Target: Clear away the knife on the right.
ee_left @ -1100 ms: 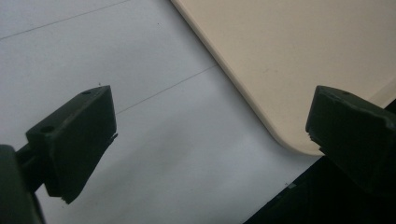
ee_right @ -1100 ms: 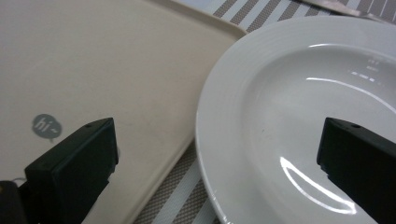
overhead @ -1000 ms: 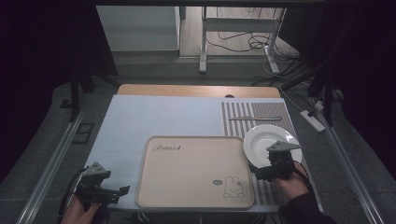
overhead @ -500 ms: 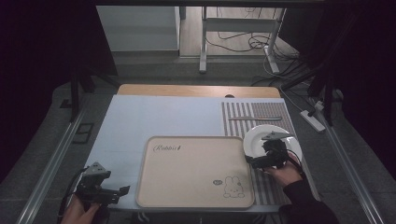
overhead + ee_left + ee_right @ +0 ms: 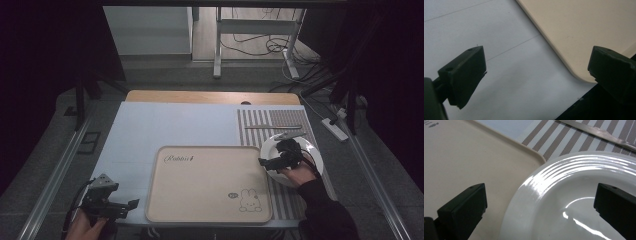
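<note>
Down at the near edge, the left gripper (image 5: 131, 204) sits low over the pale blue mat (image 5: 170, 125) just off the tray's (image 5: 210, 185) near left corner, jaws spread wide with nothing between them; that rounded corner shows between its jaws in the left gripper view. It looks to be waiting. Over on the other side, the right gripper (image 5: 264, 161) is the one at work, jaws wide open and straddling the left rim of the white plate (image 5: 574, 202), one jaw hanging over the tray's beige surface, the other over the plate's glossy well. This looks like the approach for a rim pinch, nothing gripped yet. To do it well, I'd say drop so one jaw slides under the lip and the other lands inside, then close squarely on the ridged rim, since that glaze looks slippery. The plate lies on the striped placemat (image 5: 260, 122), its left rim at or just over the tray's right edge, directly under the gripper. Beyond the plate lies a piece of cutlery (image 5: 599, 131), well clear.
</note>
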The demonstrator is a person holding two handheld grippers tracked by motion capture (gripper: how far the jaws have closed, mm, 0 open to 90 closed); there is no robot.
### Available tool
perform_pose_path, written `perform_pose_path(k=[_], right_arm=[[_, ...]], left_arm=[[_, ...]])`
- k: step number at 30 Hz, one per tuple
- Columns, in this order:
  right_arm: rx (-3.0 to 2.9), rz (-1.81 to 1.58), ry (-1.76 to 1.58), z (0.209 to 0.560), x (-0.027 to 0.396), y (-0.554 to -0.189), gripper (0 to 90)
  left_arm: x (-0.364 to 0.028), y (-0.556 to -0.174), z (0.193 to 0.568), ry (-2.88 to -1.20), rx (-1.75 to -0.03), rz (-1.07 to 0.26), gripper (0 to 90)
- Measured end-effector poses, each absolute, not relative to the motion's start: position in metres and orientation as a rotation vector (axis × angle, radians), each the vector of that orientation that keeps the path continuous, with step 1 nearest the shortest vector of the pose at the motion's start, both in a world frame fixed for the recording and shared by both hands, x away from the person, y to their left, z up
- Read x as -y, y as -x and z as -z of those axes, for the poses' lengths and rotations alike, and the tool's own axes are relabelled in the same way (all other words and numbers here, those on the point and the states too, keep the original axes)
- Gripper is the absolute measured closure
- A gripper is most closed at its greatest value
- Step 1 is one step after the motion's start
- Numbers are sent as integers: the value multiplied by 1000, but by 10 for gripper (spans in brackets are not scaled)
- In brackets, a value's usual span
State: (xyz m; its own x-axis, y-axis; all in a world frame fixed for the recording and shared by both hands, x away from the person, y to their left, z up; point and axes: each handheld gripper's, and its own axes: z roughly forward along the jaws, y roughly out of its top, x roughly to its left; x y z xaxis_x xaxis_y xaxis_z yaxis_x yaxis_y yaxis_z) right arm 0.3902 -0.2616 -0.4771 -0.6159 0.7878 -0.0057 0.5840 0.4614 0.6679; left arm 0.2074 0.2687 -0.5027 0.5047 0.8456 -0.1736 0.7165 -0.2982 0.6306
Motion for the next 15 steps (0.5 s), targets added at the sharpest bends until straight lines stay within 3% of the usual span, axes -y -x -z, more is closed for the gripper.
perform_pose_path(k=[15], right_arm=[[-2399, -878, -1165, 483, 253, -423, 0]], left_arm=[[-269, -208, 503, -2086, -1273, -250, 27]])
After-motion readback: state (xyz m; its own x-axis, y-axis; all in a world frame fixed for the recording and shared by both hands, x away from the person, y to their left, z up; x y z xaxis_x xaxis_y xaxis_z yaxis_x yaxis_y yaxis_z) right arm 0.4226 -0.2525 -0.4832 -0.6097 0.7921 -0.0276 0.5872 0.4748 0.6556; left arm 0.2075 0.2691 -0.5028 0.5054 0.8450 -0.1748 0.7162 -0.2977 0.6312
